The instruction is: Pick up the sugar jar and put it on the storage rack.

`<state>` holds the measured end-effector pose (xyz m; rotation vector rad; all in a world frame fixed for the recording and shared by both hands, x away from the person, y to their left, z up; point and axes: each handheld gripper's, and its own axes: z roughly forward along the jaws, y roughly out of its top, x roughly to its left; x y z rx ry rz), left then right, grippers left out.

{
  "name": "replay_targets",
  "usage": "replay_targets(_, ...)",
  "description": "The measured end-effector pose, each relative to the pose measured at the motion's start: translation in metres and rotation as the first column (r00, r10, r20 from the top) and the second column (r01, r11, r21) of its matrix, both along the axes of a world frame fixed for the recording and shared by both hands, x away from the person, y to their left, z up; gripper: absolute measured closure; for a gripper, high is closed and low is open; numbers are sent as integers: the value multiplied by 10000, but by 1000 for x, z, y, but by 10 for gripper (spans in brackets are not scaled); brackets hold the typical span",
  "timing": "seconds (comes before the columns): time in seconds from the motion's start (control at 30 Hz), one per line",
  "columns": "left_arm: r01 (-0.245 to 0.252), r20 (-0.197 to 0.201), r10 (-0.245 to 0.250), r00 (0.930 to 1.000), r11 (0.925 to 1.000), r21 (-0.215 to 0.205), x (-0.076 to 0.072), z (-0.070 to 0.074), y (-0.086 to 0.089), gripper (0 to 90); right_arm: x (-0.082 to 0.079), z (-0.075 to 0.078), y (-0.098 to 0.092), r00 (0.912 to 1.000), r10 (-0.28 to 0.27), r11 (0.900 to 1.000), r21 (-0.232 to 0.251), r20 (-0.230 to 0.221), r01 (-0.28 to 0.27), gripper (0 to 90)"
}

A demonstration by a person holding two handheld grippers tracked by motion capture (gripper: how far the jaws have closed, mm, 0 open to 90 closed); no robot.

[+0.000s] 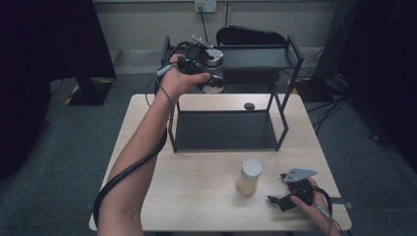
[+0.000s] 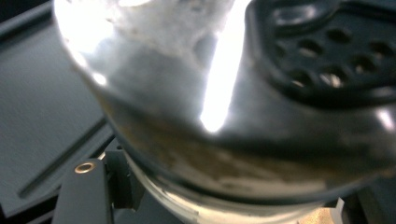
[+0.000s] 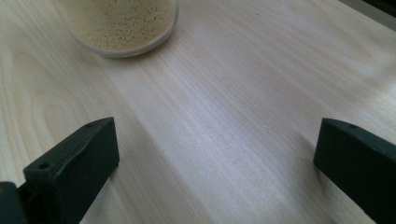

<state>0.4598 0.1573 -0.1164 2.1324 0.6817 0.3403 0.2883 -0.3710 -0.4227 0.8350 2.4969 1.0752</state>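
A glass jar with a silver lid is held at the left end of the black rack's top shelf, with my left gripper shut on it. In the left gripper view this jar is very close, whitish inside, above the dark shelf. A second jar of beige grains with a pale lid stands upright on the wooden table. My right gripper rests low to its right, open and holding nothing. In the right gripper view the grain jar sits ahead of the wide-apart fingers.
The rack's lower shelf is bare. A small dark object lies on the table behind the rack. A black chair stands beyond the table. The left gripper's cable loops down along the person's forearm.
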Motion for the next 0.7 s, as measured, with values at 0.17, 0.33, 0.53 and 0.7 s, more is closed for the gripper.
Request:
replay_targets(0.17, -1, -58, 1, 10000, 10000, 2, 5, 10, -2, 301, 0, 0, 0, 10000, 2, 10000, -1, 1, -2, 0)
replay_targets(0.33, -143, 41, 143, 9999, 9999, 29, 9, 20, -4, 301, 0, 0, 0, 10000, 2, 10000, 1, 0, -2, 0)
replay_targets(0.53, -208, 23, 208, 9998, 9997, -161, 15, 30, -4, 301, 0, 0, 0, 10000, 5, 10000, -9, -15, -5, 0)
replay_targets(0.7, -364, 38, 364, 9993, 9993, -81, 21, 36, -8, 302, 0, 0, 0, 10000, 4, 10000, -8, -16, -4, 0)
